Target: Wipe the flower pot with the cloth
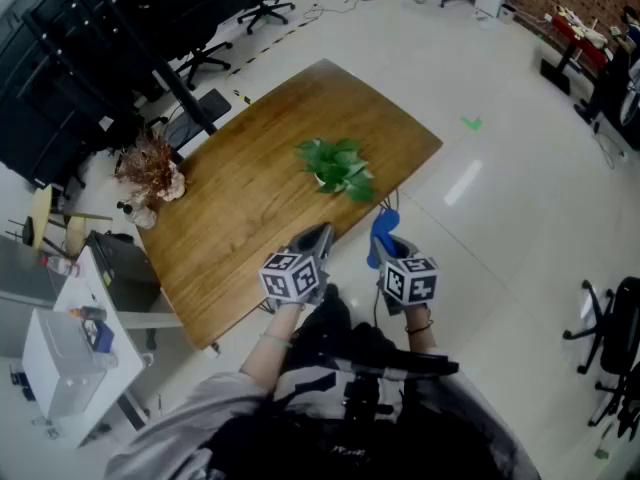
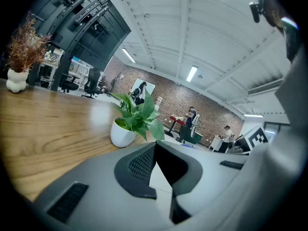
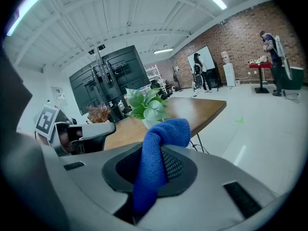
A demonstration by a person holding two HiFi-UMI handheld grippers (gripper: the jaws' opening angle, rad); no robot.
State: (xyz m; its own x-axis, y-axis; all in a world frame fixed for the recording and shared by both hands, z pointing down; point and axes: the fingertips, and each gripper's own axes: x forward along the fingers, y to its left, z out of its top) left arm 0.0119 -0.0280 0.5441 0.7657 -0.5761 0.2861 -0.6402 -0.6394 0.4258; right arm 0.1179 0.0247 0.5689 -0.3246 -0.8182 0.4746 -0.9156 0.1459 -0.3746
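Observation:
A white flower pot [image 1: 322,179] with a green leafy plant [image 1: 337,165] stands near the right edge of the wooden table [image 1: 240,208]. My left gripper [image 1: 318,234] hovers at the table's near edge, short of the pot, jaws shut with nothing held. In the left gripper view the pot [image 2: 121,133] stands just beyond the left gripper [image 2: 155,146]. My right gripper [image 1: 384,226] is off the table's edge, right of the left one, shut on a blue cloth [image 1: 383,236]. In the right gripper view the blue cloth [image 3: 161,143] hangs from the right gripper [image 3: 155,150] and hides most of the pot [image 3: 148,123].
A dried plant in a white vase [image 1: 150,174] stands at the table's far left corner. Office chairs [image 1: 265,8] and dark screens are behind the table, a white cabinet [image 1: 60,358] at its left, a black chair [image 1: 610,338] at right. People [image 2: 191,119] stand far off.

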